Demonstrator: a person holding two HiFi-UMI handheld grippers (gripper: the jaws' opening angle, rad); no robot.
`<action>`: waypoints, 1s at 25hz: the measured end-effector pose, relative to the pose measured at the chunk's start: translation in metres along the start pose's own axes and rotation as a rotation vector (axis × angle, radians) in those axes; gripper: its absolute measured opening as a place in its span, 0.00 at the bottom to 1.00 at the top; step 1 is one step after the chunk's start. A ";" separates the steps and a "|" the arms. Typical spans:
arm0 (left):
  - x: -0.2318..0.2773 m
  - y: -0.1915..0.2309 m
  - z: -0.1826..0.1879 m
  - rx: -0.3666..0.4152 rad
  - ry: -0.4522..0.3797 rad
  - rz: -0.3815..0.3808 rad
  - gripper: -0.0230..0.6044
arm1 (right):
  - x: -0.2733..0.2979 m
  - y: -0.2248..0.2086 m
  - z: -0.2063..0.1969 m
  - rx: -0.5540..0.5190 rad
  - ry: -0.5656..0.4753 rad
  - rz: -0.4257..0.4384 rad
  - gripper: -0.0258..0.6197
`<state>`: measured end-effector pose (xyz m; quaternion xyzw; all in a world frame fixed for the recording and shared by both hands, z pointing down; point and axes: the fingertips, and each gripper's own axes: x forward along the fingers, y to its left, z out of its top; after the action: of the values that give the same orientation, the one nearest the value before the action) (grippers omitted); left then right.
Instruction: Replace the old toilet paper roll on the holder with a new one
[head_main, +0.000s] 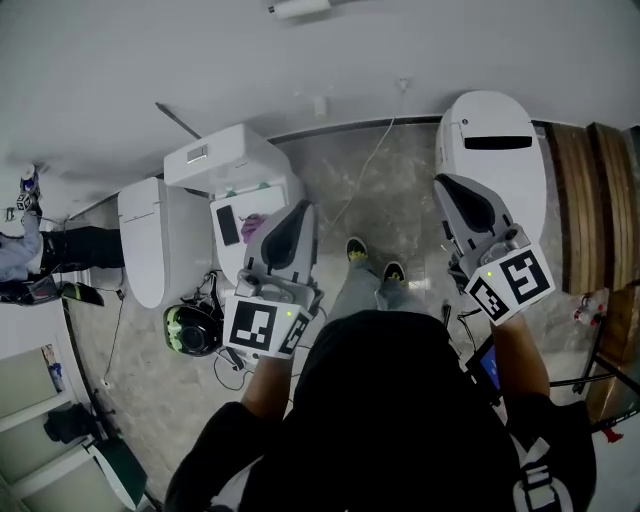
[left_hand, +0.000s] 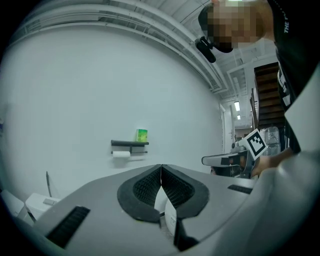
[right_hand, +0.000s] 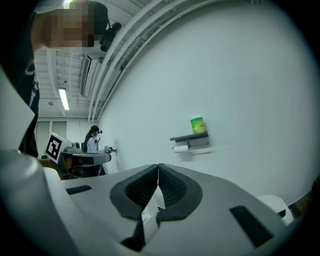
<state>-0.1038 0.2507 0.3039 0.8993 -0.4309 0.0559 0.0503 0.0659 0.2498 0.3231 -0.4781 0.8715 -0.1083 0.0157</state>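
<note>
Ahead, one roll (left_hand: 121, 154), one green pack (left_hand: 142, 135).

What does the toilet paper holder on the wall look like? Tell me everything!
The holder is a dark, flat little shelf fixed level on the white wall, with a thin bar beneath. A white paper roll hangs under its left end. A green pack stands upright on top. It is too far away to tell its material.

tongs (head_main: 303, 207) (head_main: 440, 182): 2 | toilets (head_main: 150, 240) (head_main: 495, 150): 2 | paper roll (left_hand: 121, 154): 1 | green pack (left_hand: 142, 135): 1 | shelf (left_hand: 129, 143): 1
</note>
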 end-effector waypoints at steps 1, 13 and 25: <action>0.003 0.001 0.001 0.002 -0.002 -0.007 0.07 | 0.003 -0.001 0.001 -0.004 -0.001 -0.001 0.07; 0.066 0.077 0.006 -0.030 -0.015 -0.063 0.07 | 0.087 -0.019 0.018 -0.013 0.014 -0.041 0.07; 0.120 0.180 0.004 -0.093 -0.004 -0.101 0.07 | 0.198 -0.039 0.024 -0.054 0.067 -0.083 0.07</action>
<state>-0.1691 0.0459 0.3252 0.9166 -0.3873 0.0314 0.0942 -0.0058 0.0593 0.3232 -0.5104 0.8534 -0.1011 -0.0310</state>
